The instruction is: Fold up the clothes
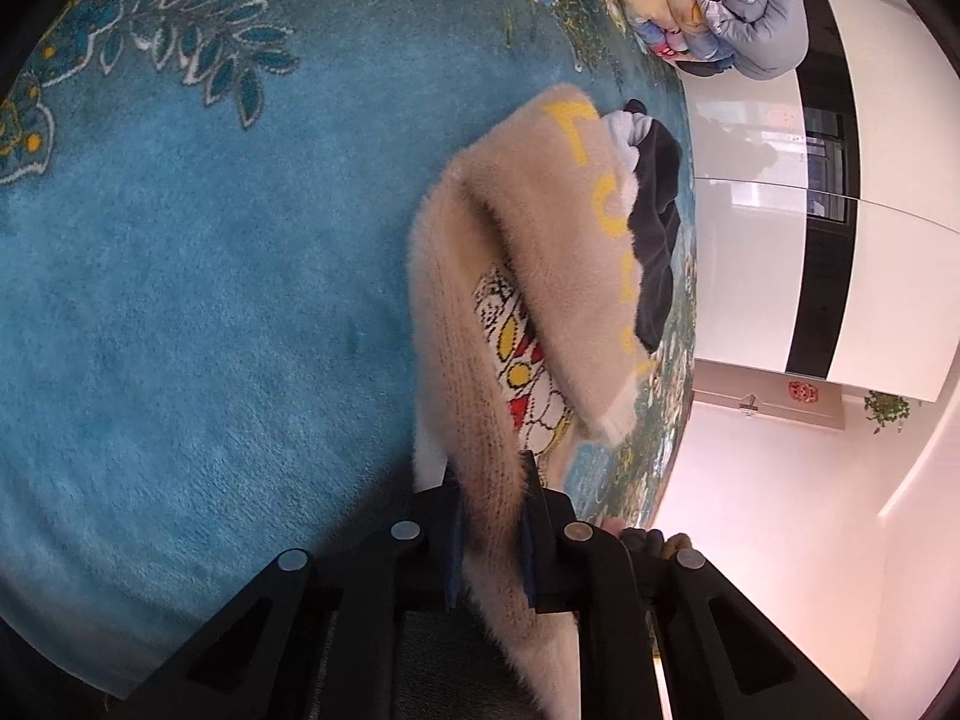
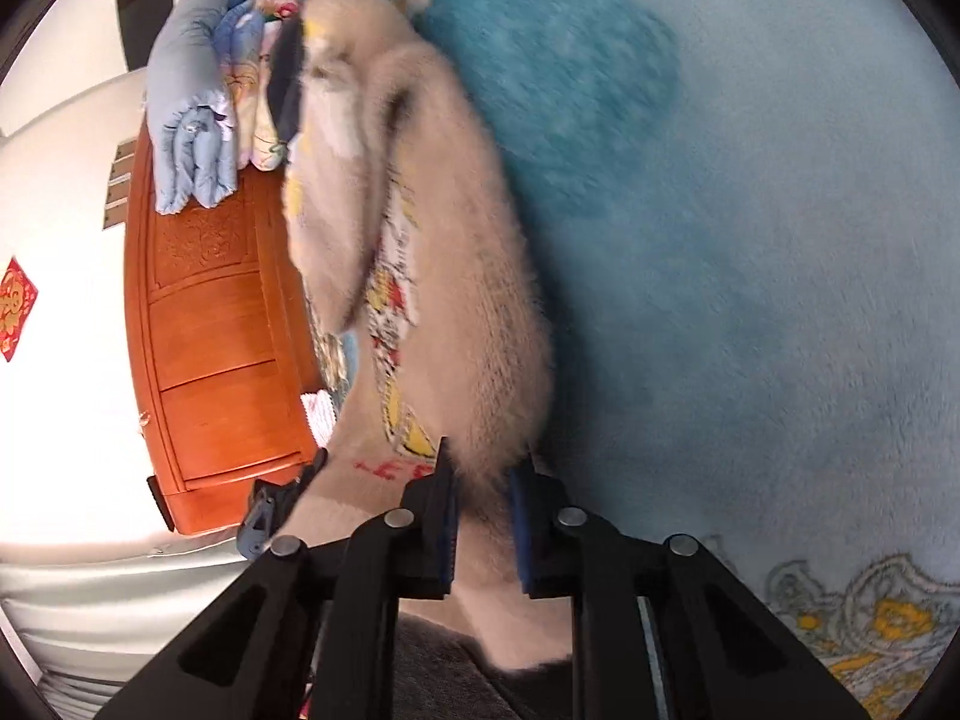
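Note:
A fluffy beige sweater (image 1: 558,252) with yellow letters and a cartoon patch hangs over the blue blanket (image 1: 210,270). My left gripper (image 1: 492,516) is shut on one edge of the sweater and holds it up. My right gripper (image 2: 483,504) is shut on another edge of the same sweater (image 2: 456,276), which is lifted and blurred in the right wrist view. The sweater drapes forward from both grippers. A dark garment (image 1: 657,222) lies behind it.
Folded quilts (image 1: 732,0) are stacked at the far end of the bed; they also show in the right wrist view (image 2: 192,108). An orange wooden headboard (image 2: 216,330) stands at the left. White cupboards (image 1: 768,228) and a pale floor lie past the bed's edge.

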`<state>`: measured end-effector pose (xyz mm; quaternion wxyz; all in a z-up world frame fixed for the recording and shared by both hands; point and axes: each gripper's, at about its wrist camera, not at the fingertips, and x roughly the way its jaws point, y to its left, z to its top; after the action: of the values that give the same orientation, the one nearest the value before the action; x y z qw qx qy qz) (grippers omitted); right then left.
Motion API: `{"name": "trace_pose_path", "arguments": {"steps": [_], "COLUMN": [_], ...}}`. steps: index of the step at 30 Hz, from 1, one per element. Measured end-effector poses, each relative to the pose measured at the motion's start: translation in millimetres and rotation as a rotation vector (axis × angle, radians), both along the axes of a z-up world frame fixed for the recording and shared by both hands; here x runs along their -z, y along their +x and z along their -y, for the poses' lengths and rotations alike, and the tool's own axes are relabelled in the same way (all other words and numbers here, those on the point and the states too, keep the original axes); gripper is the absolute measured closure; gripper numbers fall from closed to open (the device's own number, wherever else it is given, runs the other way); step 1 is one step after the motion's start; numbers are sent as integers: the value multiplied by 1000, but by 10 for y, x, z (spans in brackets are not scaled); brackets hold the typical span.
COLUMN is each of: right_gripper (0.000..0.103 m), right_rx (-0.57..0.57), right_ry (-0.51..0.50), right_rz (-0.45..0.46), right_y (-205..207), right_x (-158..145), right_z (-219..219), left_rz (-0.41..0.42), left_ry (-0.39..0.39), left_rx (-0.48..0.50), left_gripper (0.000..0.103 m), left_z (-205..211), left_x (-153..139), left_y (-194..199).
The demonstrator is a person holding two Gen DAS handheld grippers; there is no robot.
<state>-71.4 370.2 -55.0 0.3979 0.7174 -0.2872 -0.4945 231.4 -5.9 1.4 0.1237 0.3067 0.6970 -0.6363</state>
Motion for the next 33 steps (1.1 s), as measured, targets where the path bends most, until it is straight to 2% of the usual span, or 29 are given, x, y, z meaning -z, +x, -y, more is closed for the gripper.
{"name": "trace_pose_path", "arguments": {"steps": [4, 8, 11, 14, 17, 19, 22, 23, 28, 31, 32, 33], "right_gripper": [93, 94, 94, 94, 94, 99, 99, 99, 97, 96, 94, 88], "right_rx": [43, 50, 49, 27, 22, 67, 138, 134, 53, -14, -32, -45], "right_ry": [-123, -204, -244, -248, -232, -234, -260, -247, -124, 6, 43, 69], "right_rz": [-79, -172, -214, -219, -222, -198, -127, -130, -152, -196, -198, -184], "right_y": [-173, -306, -331, -241, -181, -236, -374, -414, -451, -387, -360, -332], "right_x": [-538, -1126, -1446, -1605, -1623, -1550, -1417, -1402, -1213, -1023, -943, -845], "right_z": [109, 62, -54, -222, -412, -492, -549, -530, -336, -343, -364, -400], "left_rz": [-77, -143, -166, -153, -115, -77, -127, -136, -95, -82, -81, -80], "left_ry": [-67, -132, -143, -119, -59, -11, 90, 110, 84, 92, 95, 99], "left_rx": [-10, -1, 19, 49, 40, 13, -24, -28, -9, -12, -13, -14], "left_gripper": [89, 89, 89, 89, 89, 89, 88, 88, 88, 88, 88, 88], "left_z": [49, 5, -130, -297, -313, -277, -276, -277, -257, -243, -239, -235], "left_x": [-442, -887, -1057, -1077, -936, -777, -581, -552, -550, -505, -488, -471], "left_y": [80, 216, 394, 543, 614, 592, 540, 520, 427, 429, 434, 438]}}
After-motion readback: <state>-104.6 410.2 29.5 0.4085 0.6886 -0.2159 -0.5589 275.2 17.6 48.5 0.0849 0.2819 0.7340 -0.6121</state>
